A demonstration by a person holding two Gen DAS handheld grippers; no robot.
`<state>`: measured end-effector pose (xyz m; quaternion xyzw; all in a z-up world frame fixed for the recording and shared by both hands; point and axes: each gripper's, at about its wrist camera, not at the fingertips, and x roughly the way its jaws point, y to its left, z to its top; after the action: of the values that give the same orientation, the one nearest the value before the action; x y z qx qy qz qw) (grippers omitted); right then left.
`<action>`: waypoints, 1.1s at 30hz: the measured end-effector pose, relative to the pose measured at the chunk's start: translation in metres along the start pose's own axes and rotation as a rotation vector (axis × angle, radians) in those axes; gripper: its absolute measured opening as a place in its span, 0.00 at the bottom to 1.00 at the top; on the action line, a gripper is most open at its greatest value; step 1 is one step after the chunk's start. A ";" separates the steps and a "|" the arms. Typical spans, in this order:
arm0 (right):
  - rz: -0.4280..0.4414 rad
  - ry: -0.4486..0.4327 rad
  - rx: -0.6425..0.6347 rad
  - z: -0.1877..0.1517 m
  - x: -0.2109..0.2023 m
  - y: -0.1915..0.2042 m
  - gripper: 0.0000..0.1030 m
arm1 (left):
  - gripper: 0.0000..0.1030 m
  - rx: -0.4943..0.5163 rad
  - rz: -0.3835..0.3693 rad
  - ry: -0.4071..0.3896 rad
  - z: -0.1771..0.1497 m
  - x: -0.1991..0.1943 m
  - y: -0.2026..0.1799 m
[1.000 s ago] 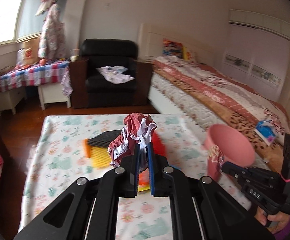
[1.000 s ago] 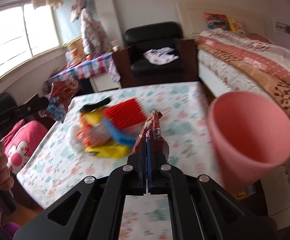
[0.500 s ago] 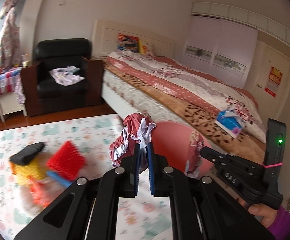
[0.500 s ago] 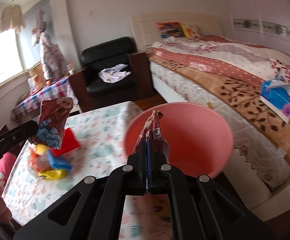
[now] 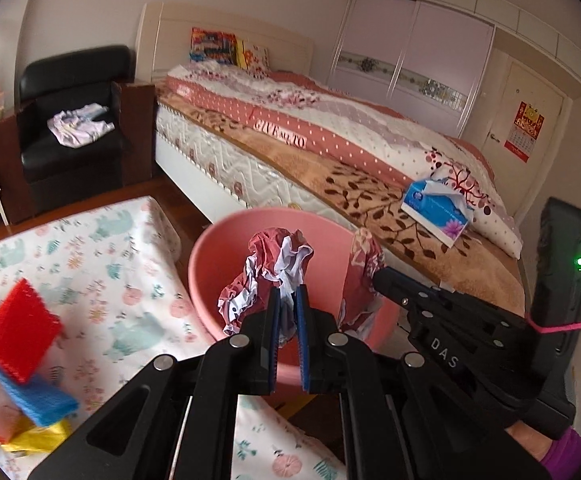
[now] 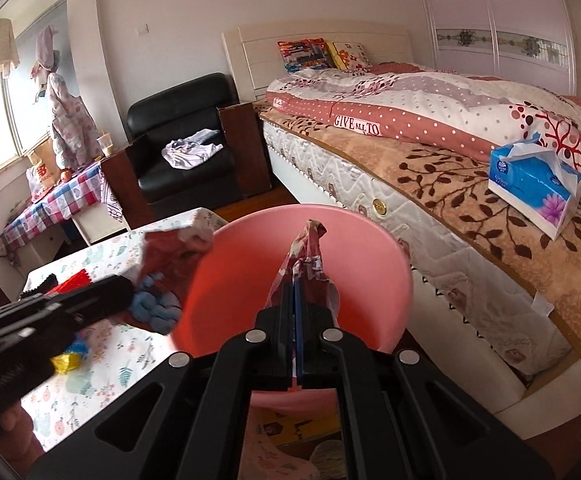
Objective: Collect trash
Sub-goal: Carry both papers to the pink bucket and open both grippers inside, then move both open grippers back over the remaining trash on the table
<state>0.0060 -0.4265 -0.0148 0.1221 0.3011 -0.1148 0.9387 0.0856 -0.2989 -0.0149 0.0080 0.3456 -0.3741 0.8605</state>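
A pink bin [image 5: 206,256] [image 6: 370,248] stands between the table and the bed. My left gripper [image 5: 286,294] is shut on a crumpled red and white wrapper [image 5: 268,268], held over the bin's mouth. My right gripper [image 6: 295,280] is shut on a flat red patterned wrapper [image 6: 308,252], also above the bin's opening. In the left wrist view the right gripper [image 5: 376,274] reaches in from the right with its wrapper [image 5: 360,276] at the bin's right rim. In the right wrist view the left gripper [image 6: 134,286] comes in blurred from the left with its wrapper [image 6: 170,252] at the left rim.
A table with a floral cloth [image 5: 102,264] carries a pile of red, blue and yellow items [image 5: 18,344]. A bed [image 5: 330,152] with a blue tissue box [image 5: 436,210] runs behind the bin. A black armchair [image 5: 70,120] stands at the back left. A hand [image 5: 530,440] grips the right tool.
Both grippers swung right from over the table to above the pink bin, each still clamped on its wrapper. The pile on the table slid to the left of both views.
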 end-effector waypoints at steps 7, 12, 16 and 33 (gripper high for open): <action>-0.012 0.028 -0.002 -0.002 0.012 -0.005 0.01 | 0.08 -0.023 -0.001 0.060 -0.004 0.026 0.005; -0.012 0.045 -0.001 -0.004 0.019 -0.007 0.01 | 0.28 -0.010 0.014 0.058 -0.007 0.028 0.003; -0.024 0.062 -0.002 -0.006 0.021 -0.005 0.01 | 0.38 -0.009 0.014 0.045 -0.007 0.024 0.002; 0.015 0.052 -0.033 -0.009 0.007 0.018 0.45 | 0.43 -0.017 0.069 -0.037 -0.010 -0.031 0.018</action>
<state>0.0118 -0.4078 -0.0230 0.1116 0.3263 -0.0998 0.9333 0.0763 -0.2636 -0.0084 0.0058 0.3323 -0.3416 0.8791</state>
